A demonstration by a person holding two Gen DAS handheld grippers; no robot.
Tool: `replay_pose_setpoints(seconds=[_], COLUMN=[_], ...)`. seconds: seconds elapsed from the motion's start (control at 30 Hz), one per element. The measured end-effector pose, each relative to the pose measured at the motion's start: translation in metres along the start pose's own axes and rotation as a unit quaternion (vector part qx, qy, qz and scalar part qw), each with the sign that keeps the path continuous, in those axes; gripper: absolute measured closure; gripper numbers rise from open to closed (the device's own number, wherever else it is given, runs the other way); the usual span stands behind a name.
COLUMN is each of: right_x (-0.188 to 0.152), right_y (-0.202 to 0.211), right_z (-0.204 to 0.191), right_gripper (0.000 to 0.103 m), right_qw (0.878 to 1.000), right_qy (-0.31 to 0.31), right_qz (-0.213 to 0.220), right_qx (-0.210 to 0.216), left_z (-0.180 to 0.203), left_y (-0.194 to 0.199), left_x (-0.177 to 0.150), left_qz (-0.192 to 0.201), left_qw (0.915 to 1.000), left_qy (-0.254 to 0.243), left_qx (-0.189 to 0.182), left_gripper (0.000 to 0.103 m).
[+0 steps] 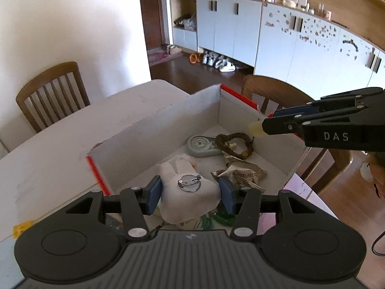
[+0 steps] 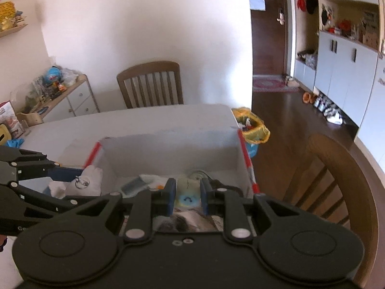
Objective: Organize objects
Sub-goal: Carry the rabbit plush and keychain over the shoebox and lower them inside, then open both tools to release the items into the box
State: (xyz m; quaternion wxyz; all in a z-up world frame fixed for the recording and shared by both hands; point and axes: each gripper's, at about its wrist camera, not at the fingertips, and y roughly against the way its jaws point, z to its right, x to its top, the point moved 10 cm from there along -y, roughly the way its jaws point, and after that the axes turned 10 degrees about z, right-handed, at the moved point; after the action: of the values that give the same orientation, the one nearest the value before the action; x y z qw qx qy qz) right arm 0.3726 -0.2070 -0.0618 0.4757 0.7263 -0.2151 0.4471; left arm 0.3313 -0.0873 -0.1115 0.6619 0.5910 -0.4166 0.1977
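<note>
My left gripper [image 1: 190,193] is shut on a white plush rabbit-shaped brooch [image 1: 190,192] with a metal pin on its back, held at the near edge of an open grey cardboard box [image 1: 168,118] with red corners. Inside the box lie a grey-green round-dial device [image 1: 202,145], a brown heart-shaped wreath [image 1: 234,144] and crumpled wrappers [image 1: 243,173]. My right gripper [image 2: 185,196] is shut on a small pale yellow item with a blue smile mark [image 2: 187,196], held over the box [image 2: 168,149]. It shows from the side in the left wrist view [image 1: 258,127].
The box sits on a white table [image 1: 60,144]. Wooden chairs stand at the far side [image 1: 51,91] and the right [image 2: 336,180]. A yellow-lined bin [image 2: 252,126] stands on the floor past the table corner. Grey cabinets [image 1: 240,29] line the far wall.
</note>
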Motion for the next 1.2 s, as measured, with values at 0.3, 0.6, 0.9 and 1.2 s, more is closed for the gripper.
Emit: replay_pose_setpoints(seconds=[0.3,0.6,0.9,1.2], right_x=[-0.03,-0.052,-0.054,-0.046], right_y=[-0.02,-0.027,-0.025,-0.019], right_z=[0.013,0.013,0.014,0.012], right_gripper=[0.083,0.083,0.077,0.069], right_qw=[0.999,0.997,0.997,0.997], right_qy=[0.004,0.026,0.028,0.021], right_qz=[-0.042,-0.073,-0.074,-0.065], right_qx=[0.004,0.008,0.018,0.023], left_z=[0.013,0.019,0.017,0.013], left_y=[-0.048,-0.078,-0.089,-0.081], left_x=[-0.013,-0.024,-0.032,-0.03], left_qz=[-0.057,-0.097,-0.122,-0.107], left_qw=[0.9983,0.9953,0.9925,0.9942], left_qy=[0.003,-0.009,-0.001,0.009], left_qx=[0.002,-0.003,-0.005,0.005], left_gripper=[0.052,0.051,0.049,0.039])
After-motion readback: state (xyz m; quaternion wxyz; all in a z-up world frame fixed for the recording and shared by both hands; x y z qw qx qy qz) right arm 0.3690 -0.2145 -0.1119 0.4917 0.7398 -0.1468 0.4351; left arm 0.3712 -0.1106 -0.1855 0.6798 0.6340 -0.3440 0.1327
